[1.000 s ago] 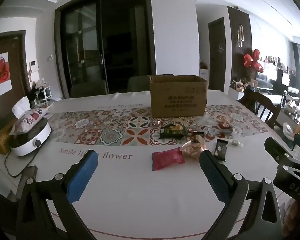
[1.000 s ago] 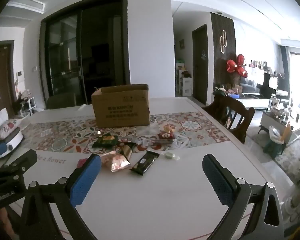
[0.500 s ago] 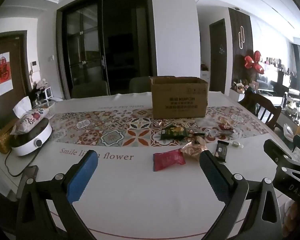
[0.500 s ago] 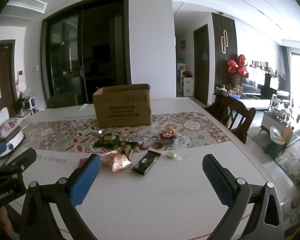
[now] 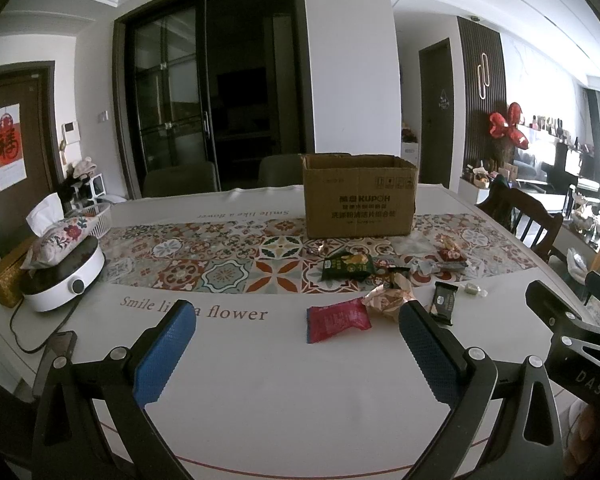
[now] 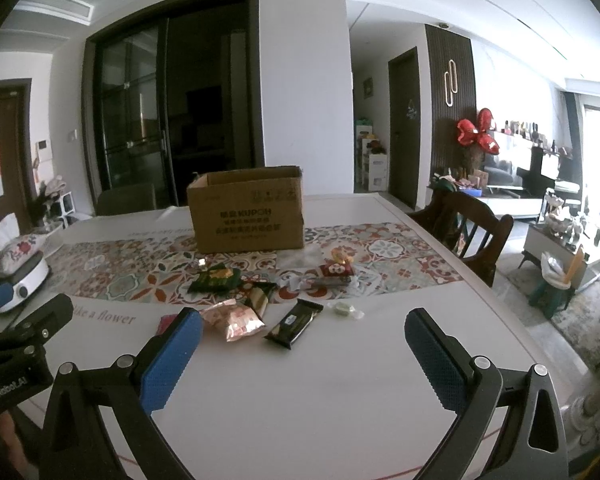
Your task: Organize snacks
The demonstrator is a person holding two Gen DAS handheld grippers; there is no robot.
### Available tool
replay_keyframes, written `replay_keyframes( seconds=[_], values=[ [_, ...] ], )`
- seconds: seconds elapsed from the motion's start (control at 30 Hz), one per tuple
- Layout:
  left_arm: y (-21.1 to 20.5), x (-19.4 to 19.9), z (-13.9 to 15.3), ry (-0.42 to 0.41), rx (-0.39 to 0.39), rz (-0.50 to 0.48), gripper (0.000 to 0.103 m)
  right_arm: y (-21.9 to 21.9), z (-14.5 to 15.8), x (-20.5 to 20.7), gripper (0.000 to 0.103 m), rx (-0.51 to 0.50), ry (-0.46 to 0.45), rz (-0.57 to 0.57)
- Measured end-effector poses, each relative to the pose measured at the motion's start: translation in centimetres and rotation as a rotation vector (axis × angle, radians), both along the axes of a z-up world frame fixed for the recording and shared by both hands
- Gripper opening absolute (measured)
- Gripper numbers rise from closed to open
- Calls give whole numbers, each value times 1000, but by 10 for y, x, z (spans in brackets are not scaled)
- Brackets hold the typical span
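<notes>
Here both grippers hover above the white surface (image 5: 284,392), the left gripper (image 5: 296,344) and the right gripper (image 6: 302,350) each with jaws spread wide and empty. The snacks lie scattered ahead: red packet (image 5: 337,319), black bar (image 6: 294,323), green packet (image 6: 215,278), near the cardboard box (image 6: 247,209).

Left gripper (image 5: 296,340) with jaws spread wide over white tablecloth (image 5: 284,392), red snack packet (image 5: 337,319) ahead, crinkled tan wrapper (image 5: 386,301) and black bar (image 5: 444,305) beside it, open cardboard box (image 5: 359,196) behind.
</notes>
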State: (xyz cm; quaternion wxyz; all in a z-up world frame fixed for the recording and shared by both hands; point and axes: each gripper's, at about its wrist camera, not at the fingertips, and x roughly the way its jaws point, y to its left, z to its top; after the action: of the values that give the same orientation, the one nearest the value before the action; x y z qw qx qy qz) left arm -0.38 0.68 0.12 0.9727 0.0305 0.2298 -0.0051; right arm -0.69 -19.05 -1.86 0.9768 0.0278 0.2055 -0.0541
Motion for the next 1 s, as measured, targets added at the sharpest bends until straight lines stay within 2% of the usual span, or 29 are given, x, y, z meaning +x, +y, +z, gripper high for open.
replay_keyframes(
  seconds=[1.0],
  values=[
    [0, 1, 4, -4, -2, 1, 103, 1, 1, -1, 102, -1, 0, 1]
  ],
)
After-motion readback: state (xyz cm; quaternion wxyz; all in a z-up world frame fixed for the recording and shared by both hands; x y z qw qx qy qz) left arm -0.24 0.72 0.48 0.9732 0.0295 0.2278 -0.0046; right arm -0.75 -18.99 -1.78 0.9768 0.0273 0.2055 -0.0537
